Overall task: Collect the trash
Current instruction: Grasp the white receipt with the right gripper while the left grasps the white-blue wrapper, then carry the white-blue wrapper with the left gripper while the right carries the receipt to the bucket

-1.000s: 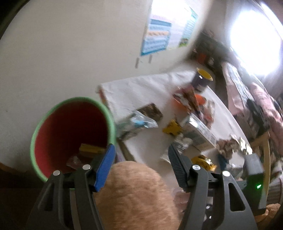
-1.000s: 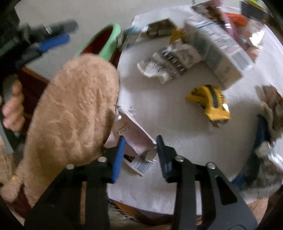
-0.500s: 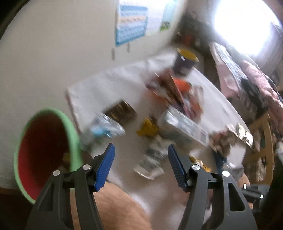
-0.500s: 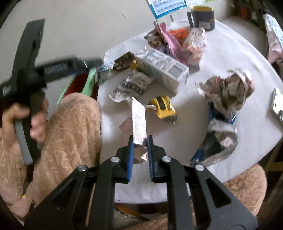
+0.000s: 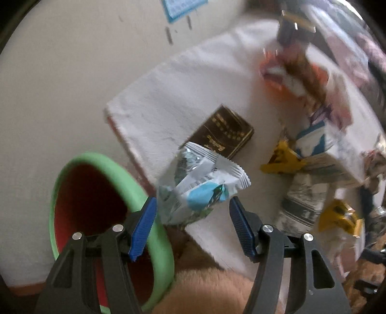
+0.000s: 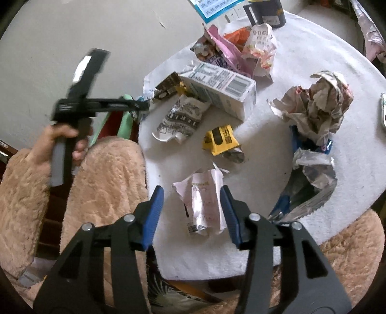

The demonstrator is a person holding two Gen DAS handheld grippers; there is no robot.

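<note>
Left hand-held gripper (image 5: 193, 224) wide, empty; silver-blue wrapper (image 5: 200, 186) just ahead, beside green bin (image 5: 135, 190). Right hand-held gripper (image 6: 191, 215) opening, pink wrapper (image 6: 205, 203) loose between jaws.

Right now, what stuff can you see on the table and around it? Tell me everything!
Bin: one, green rim, red inside, beside the table edge.
Snack wrapper: one, white and blue, table edge, between the left fingers, untouched.
Dark packet: one, brown and gold, behind that wrapper.
Carton: one, white, lying mid-table.
Yellow wrappers: two, mid-table.
Pink wrapper: one, near edge, between the right fingers, untouched.
Crumpled paper: one, right side.
Mug: one, dark, far end.
Left gripper: open.
Right gripper: jaws opening.
</note>
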